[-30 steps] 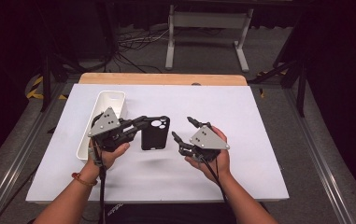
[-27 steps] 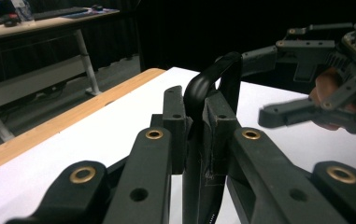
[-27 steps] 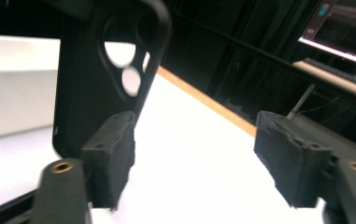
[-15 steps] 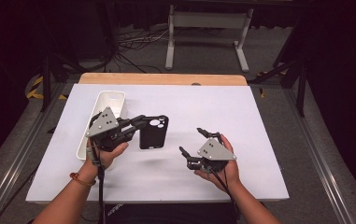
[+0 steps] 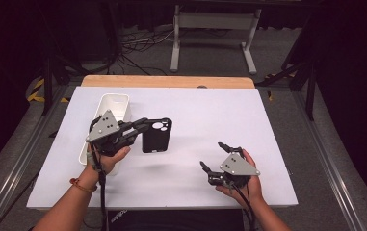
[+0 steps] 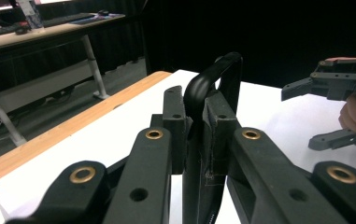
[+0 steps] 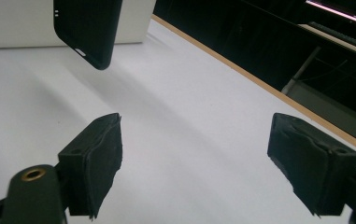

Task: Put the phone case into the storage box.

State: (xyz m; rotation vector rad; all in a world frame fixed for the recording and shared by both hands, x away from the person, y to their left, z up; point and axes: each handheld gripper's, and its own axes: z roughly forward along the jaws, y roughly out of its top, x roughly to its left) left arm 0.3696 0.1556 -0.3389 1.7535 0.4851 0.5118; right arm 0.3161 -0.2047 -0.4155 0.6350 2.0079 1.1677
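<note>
The black rubbery phone case [image 5: 156, 135] with round camera holes sits left of the middle of the high view. It is held up over the white counter [image 5: 210, 115], not lying on it. The left gripper [image 5: 140, 128] pinches one edge of the case, its jaws pressed tight on it. Just behind that hand, in the left part of the frame, stands a long white plastic bin [image 5: 113, 103]. The right gripper [image 5: 216, 156] is in the lower right of the frame, well apart from the case. Its jaws have just been opening, and nothing is between them.

In the left gripper view, the case [image 6: 213, 88] stands on edge in the middle of the frame, squeezed between the two black jaws. The right gripper [image 6: 306, 114] shows at the right edge, spread wide and holding nothing.

In the right gripper view, the two black pads [image 7: 96, 154] stand far apart at the bottom, with bare counter [image 7: 175, 140] between them. The case [image 7: 89, 25] hangs in the upper left, with the white bin [image 7: 7, 23] behind it.

I think the case is picked up and one hand has let go. Putting it somewhere, maybe in the bin, is left to do.
</note>
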